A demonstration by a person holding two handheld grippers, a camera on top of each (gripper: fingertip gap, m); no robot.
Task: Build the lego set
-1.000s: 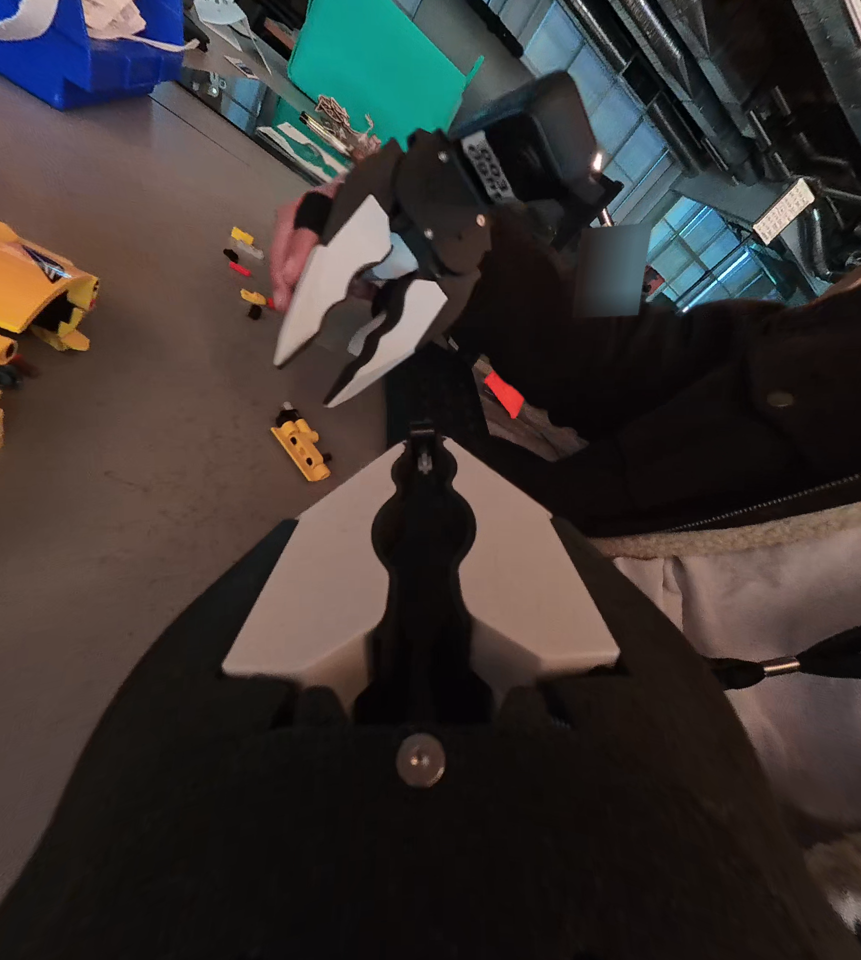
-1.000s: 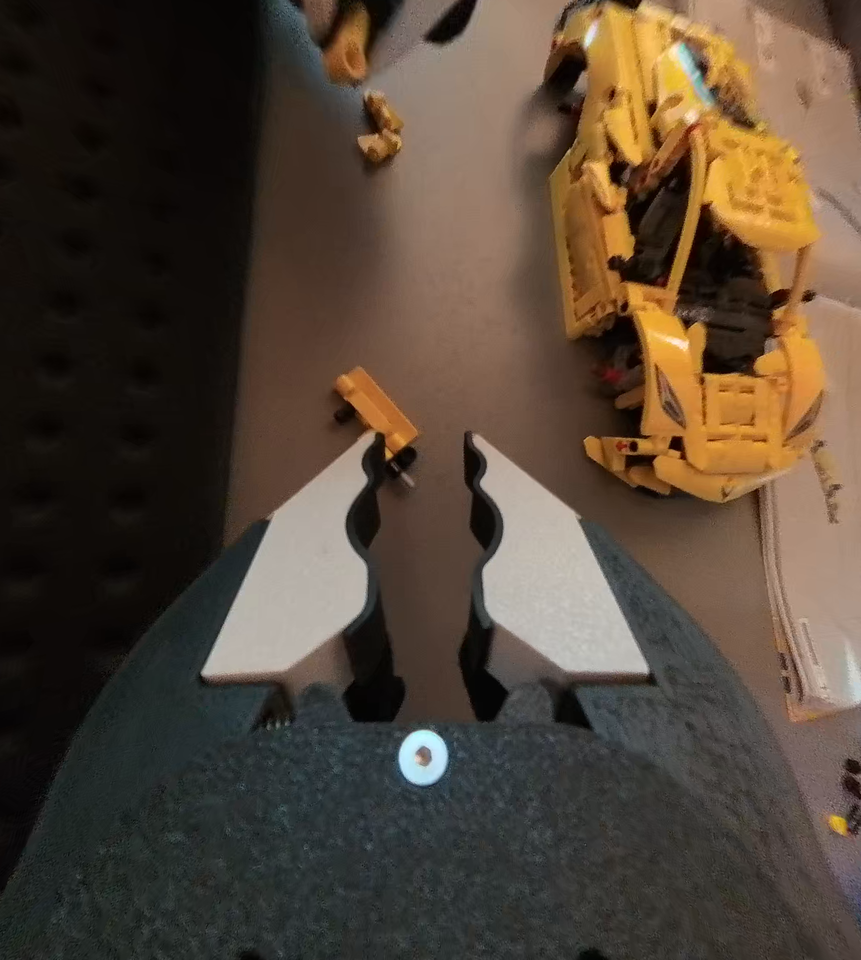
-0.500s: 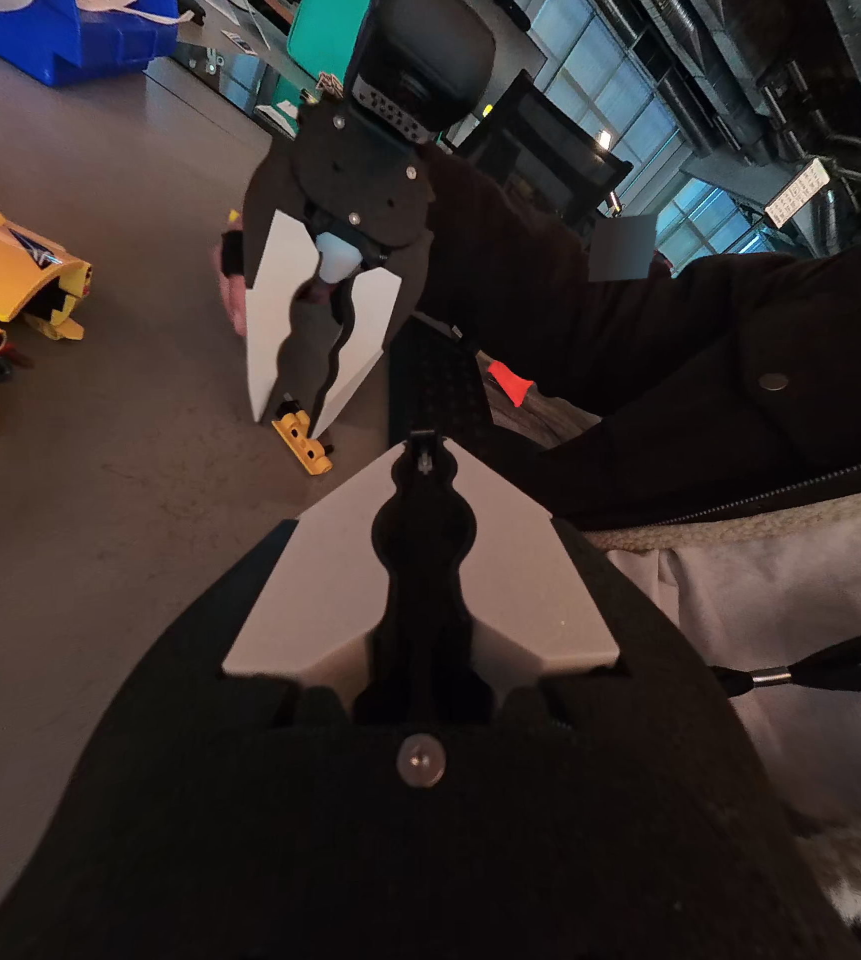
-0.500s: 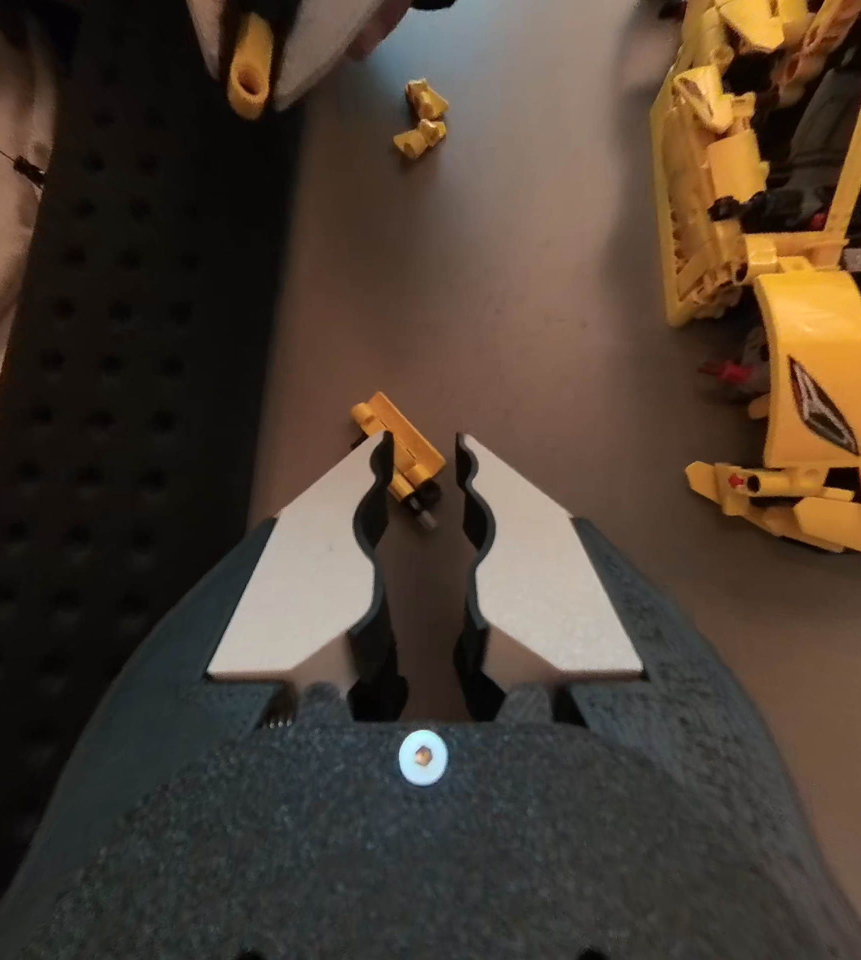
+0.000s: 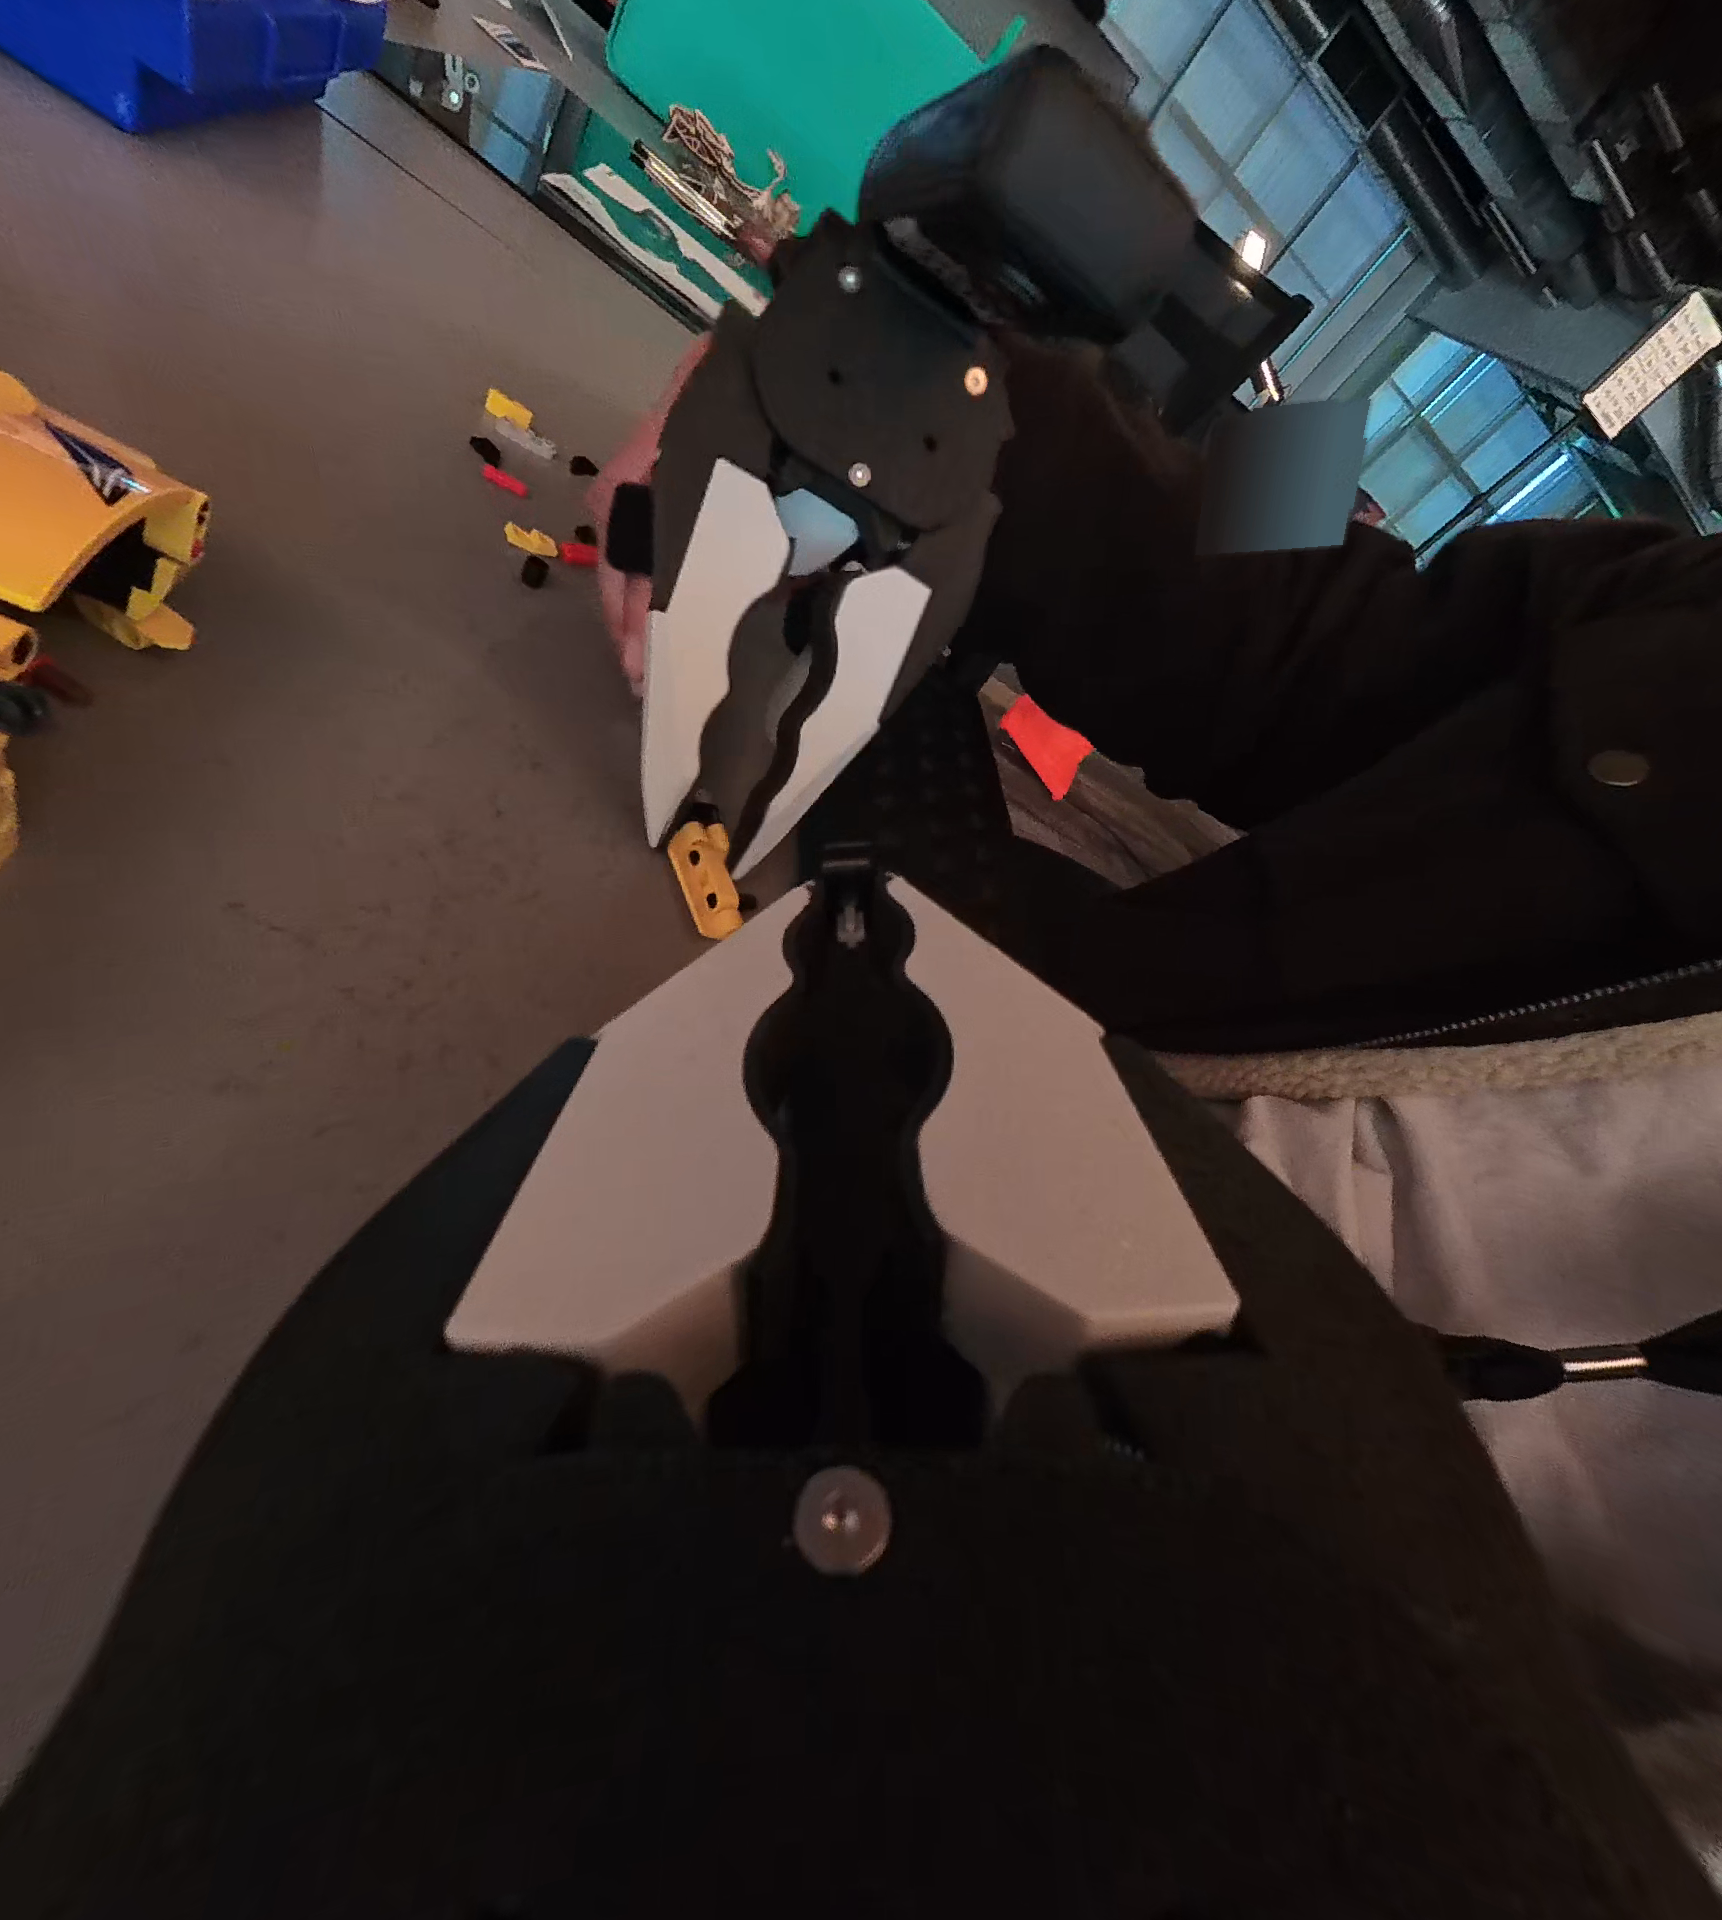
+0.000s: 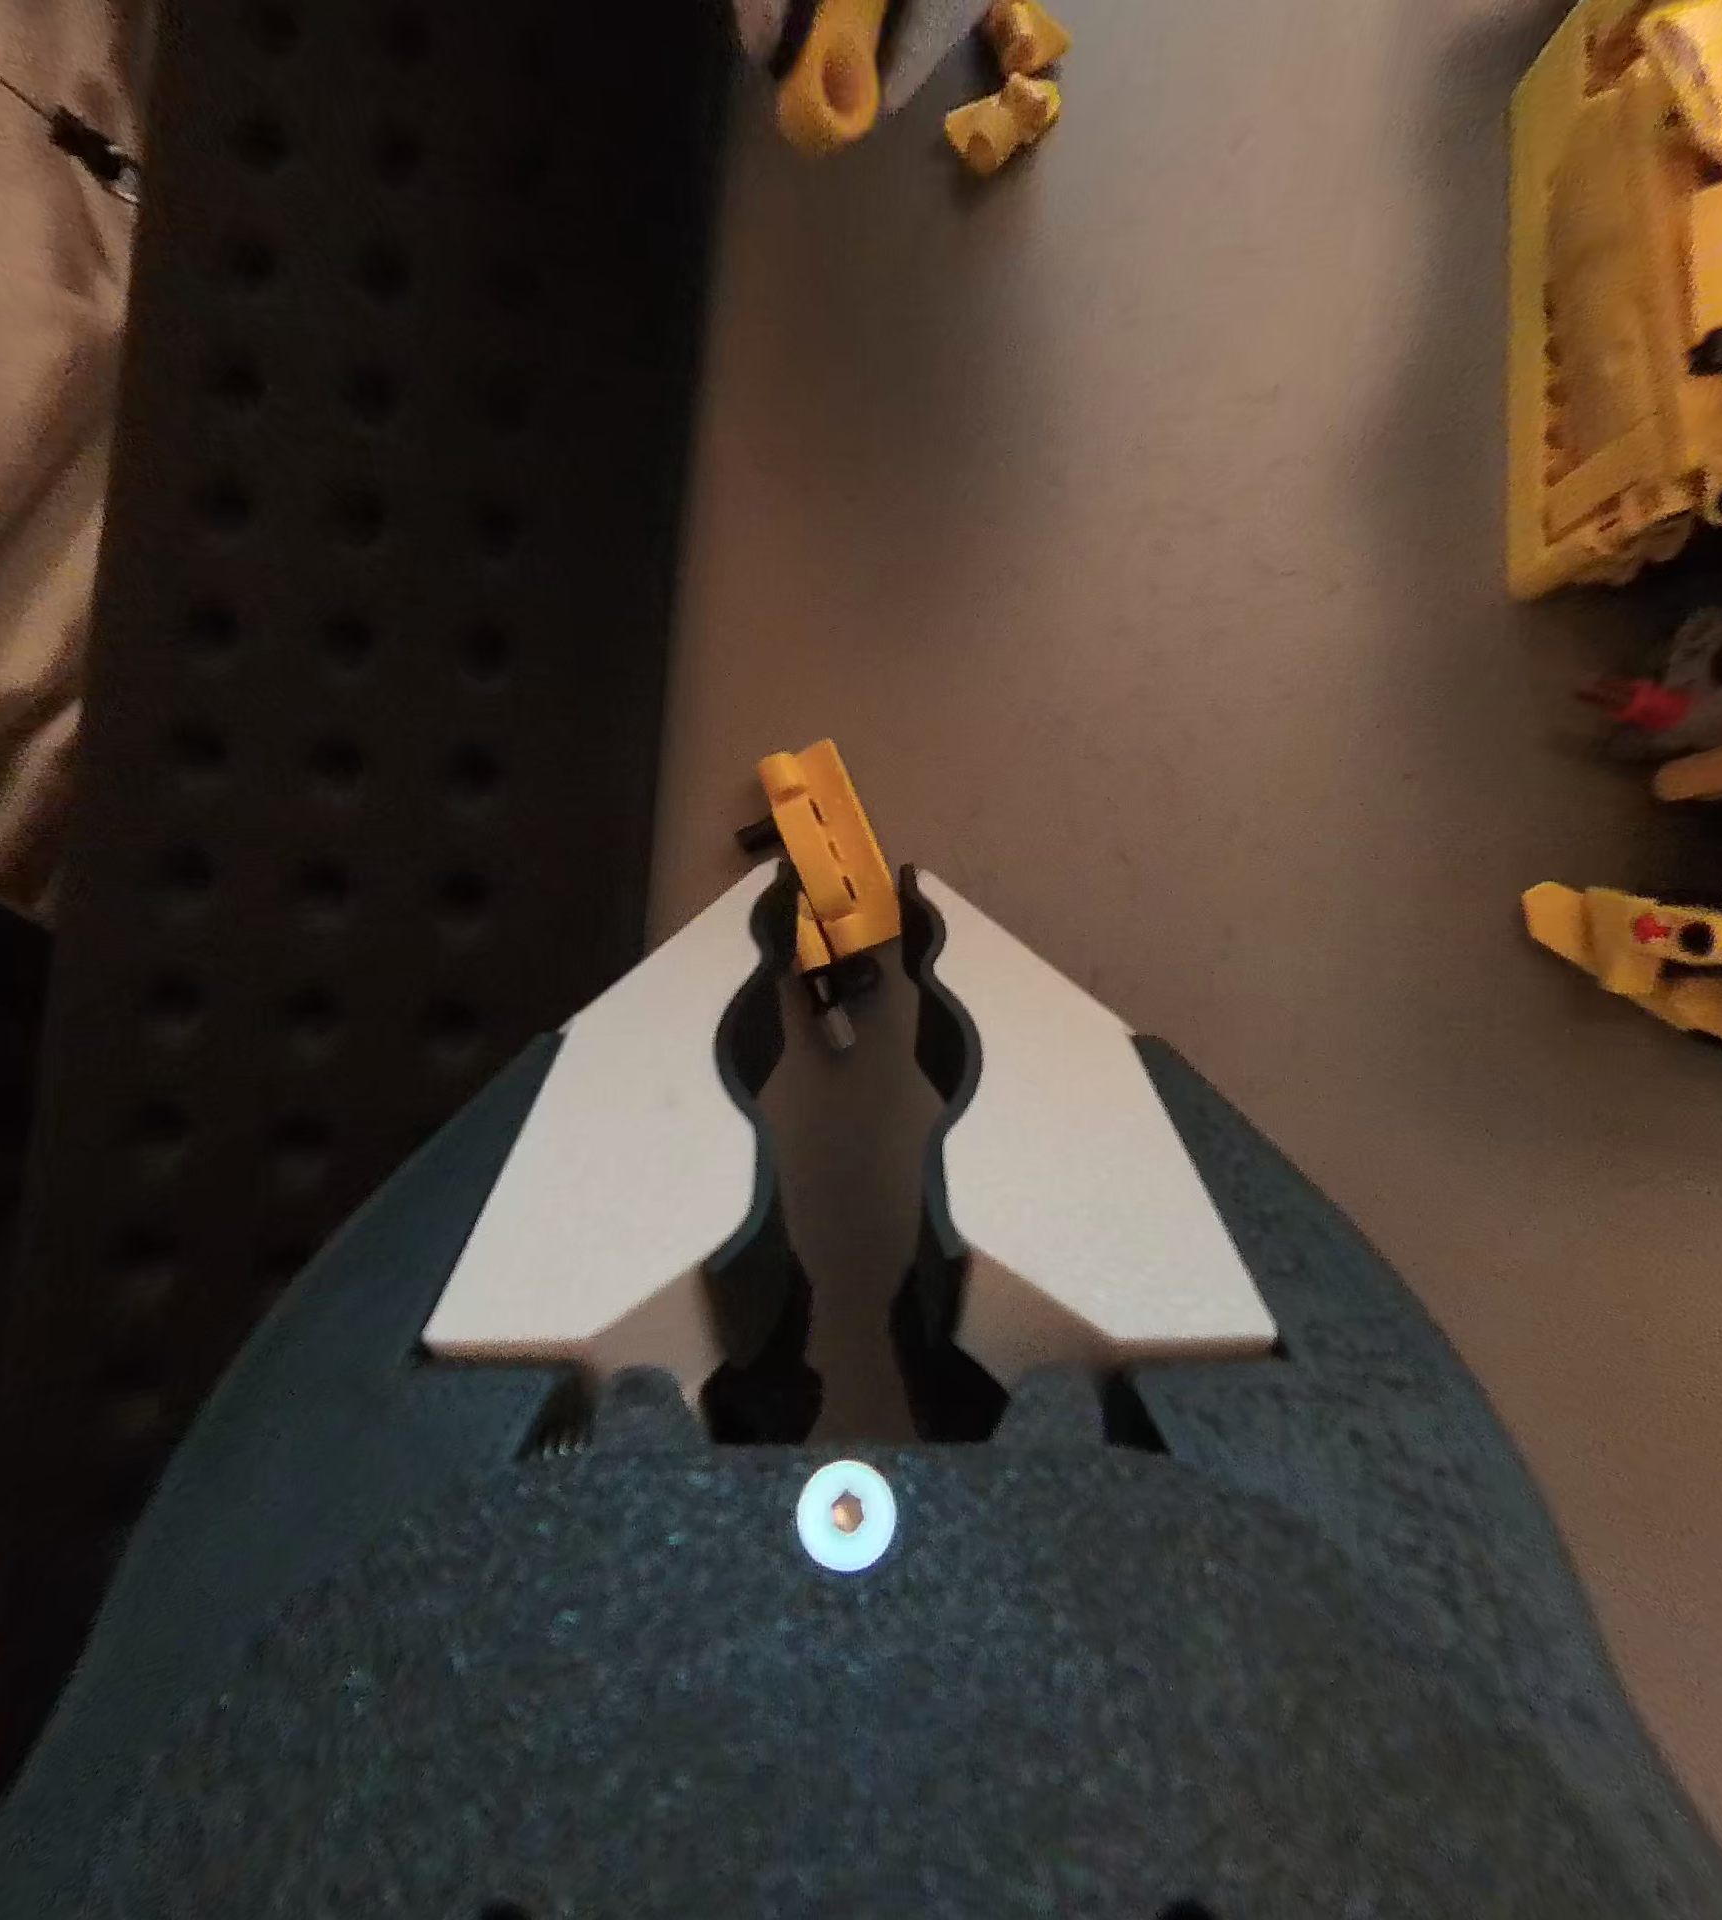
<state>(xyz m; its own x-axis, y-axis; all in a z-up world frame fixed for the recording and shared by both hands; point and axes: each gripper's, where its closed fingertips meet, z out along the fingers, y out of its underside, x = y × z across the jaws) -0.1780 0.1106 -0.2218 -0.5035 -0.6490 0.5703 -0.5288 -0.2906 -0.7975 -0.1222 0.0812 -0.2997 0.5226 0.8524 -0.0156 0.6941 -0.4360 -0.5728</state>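
A small yellow lego piece (image 6: 826, 862) with black pins lies on the grey table (image 6: 1200, 520) beside a black perforated mat (image 6: 400, 520). My right gripper (image 6: 844, 883) has its fingertips closed against both sides of this piece. It also shows in the left wrist view (image 5: 701, 847), pointing down at the piece (image 5: 699, 883). My left gripper (image 5: 849, 894) is shut and held above the table; a yellow connector piece (image 6: 831, 78) is in its tips in the right wrist view. The part-built yellow lego car (image 6: 1667, 364) lies to the right.
Two small loose yellow parts (image 6: 1002, 114) lie near the mat's far end. A scatter of tiny yellow, red and black parts (image 5: 535, 488) lies behind the right gripper. A blue bin (image 5: 161, 52) stands at the far table edge. A person's dark jacket (image 5: 1459, 779) is close on the right. Spacing between my two grippers at the tips: around 10 cm.
My right gripper came down over the small yellow piece and its jaws narrowed onto it; the piece turned more in line with the fingers. My left gripper stayed shut and barely moved.
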